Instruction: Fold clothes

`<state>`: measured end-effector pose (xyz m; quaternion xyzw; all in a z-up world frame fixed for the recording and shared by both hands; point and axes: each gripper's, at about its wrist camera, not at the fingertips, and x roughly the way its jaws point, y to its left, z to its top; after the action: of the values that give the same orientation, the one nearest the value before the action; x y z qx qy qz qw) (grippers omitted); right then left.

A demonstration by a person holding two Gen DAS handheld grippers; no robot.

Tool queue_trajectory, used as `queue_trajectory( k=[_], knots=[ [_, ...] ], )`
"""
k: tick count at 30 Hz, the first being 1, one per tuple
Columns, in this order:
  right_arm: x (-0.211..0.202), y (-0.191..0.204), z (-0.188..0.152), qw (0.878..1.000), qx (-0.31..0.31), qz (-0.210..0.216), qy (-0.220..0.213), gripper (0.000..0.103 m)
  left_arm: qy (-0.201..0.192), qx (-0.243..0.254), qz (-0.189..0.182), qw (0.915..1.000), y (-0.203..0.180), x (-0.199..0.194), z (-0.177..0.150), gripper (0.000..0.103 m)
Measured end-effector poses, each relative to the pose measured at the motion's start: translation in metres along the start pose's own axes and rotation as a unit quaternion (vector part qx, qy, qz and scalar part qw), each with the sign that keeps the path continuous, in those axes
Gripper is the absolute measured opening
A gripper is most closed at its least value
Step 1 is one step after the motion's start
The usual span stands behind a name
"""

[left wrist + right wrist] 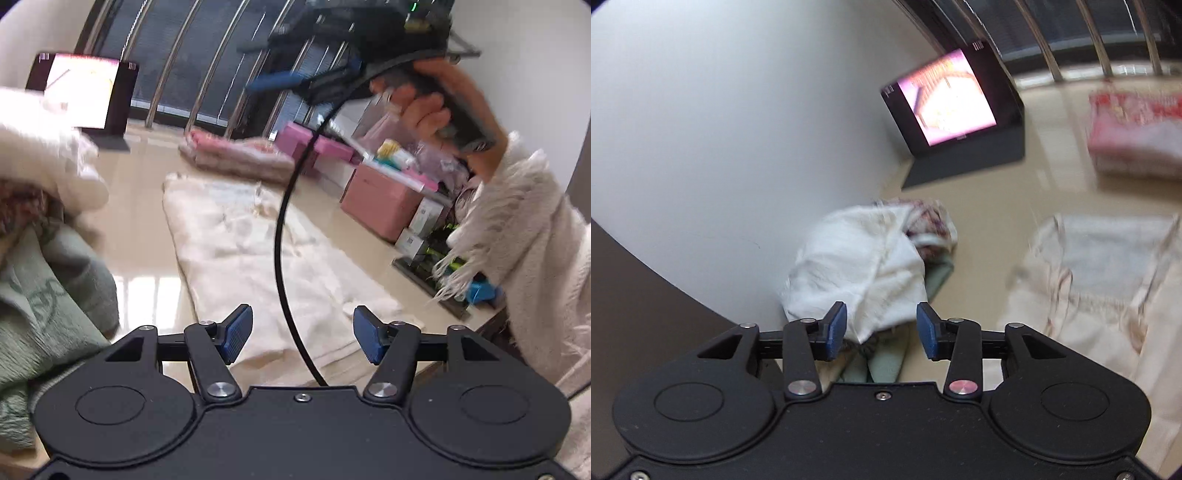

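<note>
While both of my grippers hang above the table (147, 206), neither holds anything: the left gripper (298, 334) has its blue pads spread wide, and the right gripper (881, 330) is parted about as far. A cream garment (258, 258) lies flat on the table ahead of the left one. Unfolded clothes (857, 262) are heaped by the wall, below the right one. Folded pink clothes (236, 153) sit farther back, near a lit tablet (949, 99). My right hand (443, 107) grips its handle.

Glossy beige table (147, 206), white wall (720, 129), barred dark window (207, 55) behind.
</note>
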<state>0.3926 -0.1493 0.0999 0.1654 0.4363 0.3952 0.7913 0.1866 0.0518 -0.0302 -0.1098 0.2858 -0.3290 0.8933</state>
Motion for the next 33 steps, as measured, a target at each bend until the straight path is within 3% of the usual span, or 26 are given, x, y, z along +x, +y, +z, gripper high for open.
queue_trajectory(
  k=[5, 9, 16, 18, 22, 25, 28, 31, 33],
  knots=[
    [0.046, -0.029, -0.002, 0.997, 0.010, -0.072, 0.006, 0.045, 0.050, -0.020, -0.016, 0.9984, 0.008, 0.025, -0.009, 0.059],
    [0.085, -0.056, -0.007, 0.991, 0.020, -0.128, 0.014, 0.026, 0.052, -0.010, -0.010, 0.9985, 0.006, 0.024, -0.012, 0.060],
    [0.135, -0.088, -0.022, 0.976, -0.006, -0.216, 0.026, 0.021, 0.053, 0.020, 0.003, 0.9984, -0.002, 0.024, -0.014, 0.061],
    [0.135, -0.089, -0.025, 0.973, -0.017, -0.229, 0.017, 0.011, 0.051, 0.027, 0.005, 0.9983, -0.005, 0.024, -0.015, 0.064],
    [0.135, -0.089, -0.023, 0.972, -0.021, -0.233, 0.018, 0.009, 0.048, 0.053, 0.018, 0.9973, -0.014, 0.026, -0.020, 0.067],
    [0.136, -0.085, -0.022, 0.972, -0.025, -0.231, 0.018, 0.016, 0.052, 0.064, 0.027, 0.9962, -0.024, 0.026, -0.022, 0.077],
    [0.121, -0.077, -0.026, 0.977, -0.019, -0.212, -0.021, 0.022, 0.057, 0.044, 0.035, 0.9968, -0.027, 0.025, -0.019, 0.084],
    [0.097, -0.068, -0.032, 0.982, -0.009, -0.180, -0.055, 0.035, 0.033, 0.003, 0.033, 0.9989, -0.023, 0.015, -0.016, 0.096],
    [0.079, -0.060, -0.039, 0.984, -0.008, -0.162, -0.069, 0.053, 0.011, -0.016, 0.042, 0.9989, -0.021, 0.005, -0.013, 0.103]
  ],
)
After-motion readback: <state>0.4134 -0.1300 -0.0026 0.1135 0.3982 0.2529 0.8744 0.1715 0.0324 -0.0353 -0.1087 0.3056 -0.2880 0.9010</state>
